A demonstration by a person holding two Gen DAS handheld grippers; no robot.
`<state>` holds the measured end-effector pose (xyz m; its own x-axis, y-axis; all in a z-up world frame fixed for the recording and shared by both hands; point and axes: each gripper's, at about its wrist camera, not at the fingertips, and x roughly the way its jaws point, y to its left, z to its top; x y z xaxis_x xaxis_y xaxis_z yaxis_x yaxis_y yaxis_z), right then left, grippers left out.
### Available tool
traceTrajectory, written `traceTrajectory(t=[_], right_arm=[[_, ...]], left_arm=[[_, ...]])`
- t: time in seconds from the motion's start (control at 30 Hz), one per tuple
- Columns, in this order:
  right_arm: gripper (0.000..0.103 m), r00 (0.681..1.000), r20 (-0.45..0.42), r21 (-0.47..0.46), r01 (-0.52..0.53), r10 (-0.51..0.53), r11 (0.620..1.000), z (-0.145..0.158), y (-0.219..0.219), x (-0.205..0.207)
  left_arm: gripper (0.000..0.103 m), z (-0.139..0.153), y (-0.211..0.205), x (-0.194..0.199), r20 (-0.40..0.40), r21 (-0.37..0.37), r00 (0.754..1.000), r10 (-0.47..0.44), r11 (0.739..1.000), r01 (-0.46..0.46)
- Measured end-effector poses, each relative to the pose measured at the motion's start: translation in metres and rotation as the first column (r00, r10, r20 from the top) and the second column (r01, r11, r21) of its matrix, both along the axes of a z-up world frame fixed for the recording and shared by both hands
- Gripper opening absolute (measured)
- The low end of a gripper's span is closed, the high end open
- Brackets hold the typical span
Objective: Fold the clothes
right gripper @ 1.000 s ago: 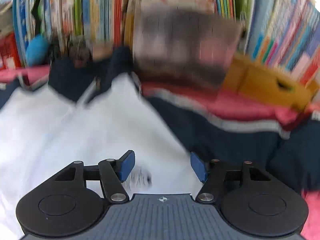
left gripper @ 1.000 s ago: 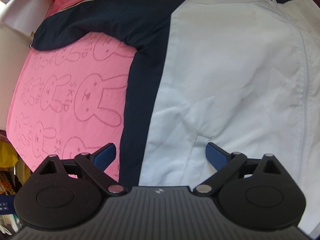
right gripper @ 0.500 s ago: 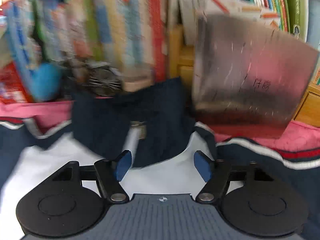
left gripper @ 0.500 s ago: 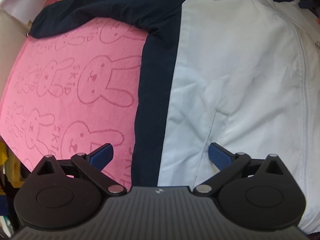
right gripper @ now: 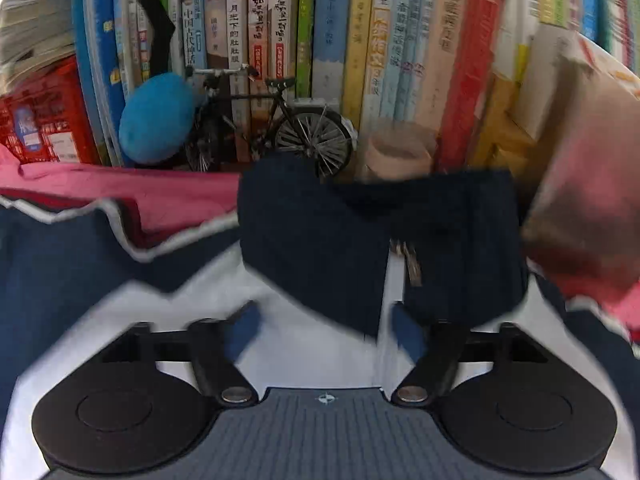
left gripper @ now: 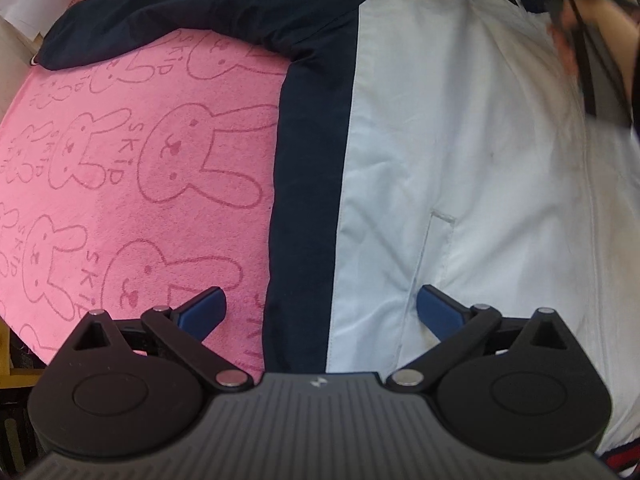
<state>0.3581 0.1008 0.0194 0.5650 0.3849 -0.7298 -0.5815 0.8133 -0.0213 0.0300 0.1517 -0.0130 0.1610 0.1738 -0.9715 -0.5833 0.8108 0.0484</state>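
A white jacket [left gripper: 460, 160] with navy side panels [left gripper: 308, 200] and navy sleeves lies flat on a pink bunny towel [left gripper: 140, 160]. My left gripper [left gripper: 320, 308] hangs open above the jacket's left side seam, near a pocket slit [left gripper: 436, 236]. The right gripper [right gripper: 322, 332] hovers over the white chest just below the navy collar [right gripper: 320, 232] and the zipper pull [right gripper: 412, 264]. Its jaws are closing, with only cloth lying beneath them and nothing pressed. A person's hand [left gripper: 600, 20] shows at the top right of the left wrist view.
A shelf of upright books [right gripper: 320, 40] stands behind the collar, with a model bicycle [right gripper: 280, 124], a blue round object [right gripper: 156, 118] and a red crate [right gripper: 44, 124]. A blurred brown and pink sheet [right gripper: 580, 220] rises at the right. The towel's edge drops off at the left [left gripper: 16, 320].
The right gripper swept leftward along the jacket's top from the sleeve to the collar, which now sits centred. The left gripper shifted slightly along the side seam. A hand entered the left view.
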Motion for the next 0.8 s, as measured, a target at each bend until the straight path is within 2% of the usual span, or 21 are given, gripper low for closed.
traceTrajectory(t=[0.07,0.2,0.27,0.37,0.47,0.53,0.57,0.6,0.63,0.7,0.77,0.8], right_arm=[[0.061,0.999,0.006,0.061,-0.049,0.049,0.997,0.016,-0.003,-0.013],[0.062,0.979,-0.039,0.065,-0.2,0.202,0.978,0.013,-0.001,-0.053],[0.062,0.979,-0.093,0.053,-0.18,0.184,0.982,0.009,-0.008,-0.064],[0.066,0.978,-0.144,0.113,-0.139,0.155,0.984,0.016,-0.056,-0.094],[0.067,0.972,-0.186,0.026,-0.14,0.142,0.99,0.014,-0.108,-0.14],[0.067,0.967,-0.224,-0.07,-0.138,0.119,0.988,0.009,-0.147,-0.176],[0.071,0.964,-0.245,-0.109,-0.135,0.105,0.985,0.006,-0.166,-0.193],[0.081,0.962,-0.254,-0.124,-0.132,0.097,0.983,0.005,-0.185,-0.21],[0.087,0.96,-0.269,-0.147,-0.12,0.077,0.982,0.005,-0.2,-0.221],[0.085,0.954,-0.298,-0.189,-0.093,0.033,0.978,0.007,-0.229,-0.242],[0.079,0.949,-0.31,-0.177,-0.009,-0.047,0.984,0.022,-0.245,-0.237],[0.079,0.955,-0.277,-0.158,0.066,-0.108,0.985,0.033,-0.253,-0.227]], left_arm=[[0.103,0.002,0.004,-0.003,-0.011,-0.014,1.0,-0.002,1.0,0.002],[0.102,0.013,0.009,-0.005,-0.043,0.02,0.998,-0.04,0.999,0.041],[0.102,0.019,0.012,-0.007,-0.051,0.045,0.996,-0.066,0.997,0.068],[0.102,0.018,0.015,-0.011,-0.055,0.036,0.995,-0.086,0.995,0.088],[0.102,0.009,0.011,-0.017,-0.092,0.03,0.988,-0.123,0.992,0.126],[0.103,0.003,0.01,-0.023,-0.109,0.02,0.983,-0.149,0.988,0.152],[0.103,0.003,0.009,-0.026,-0.114,0.015,0.981,-0.158,0.987,0.16],[0.103,0.002,0.009,-0.028,-0.117,0.009,0.979,-0.166,0.986,0.168],[0.103,0.004,0.008,-0.029,-0.127,0.01,0.977,-0.17,0.985,0.172],[0.101,0.012,0.005,-0.027,-0.14,0.026,0.973,-0.186,0.981,0.191],[0.101,0.024,-0.002,-0.017,-0.13,0.064,0.966,-0.224,0.97,0.234],[0.101,0.03,-0.004,-0.01,-0.118,0.076,0.964,-0.236,0.966,0.246]])
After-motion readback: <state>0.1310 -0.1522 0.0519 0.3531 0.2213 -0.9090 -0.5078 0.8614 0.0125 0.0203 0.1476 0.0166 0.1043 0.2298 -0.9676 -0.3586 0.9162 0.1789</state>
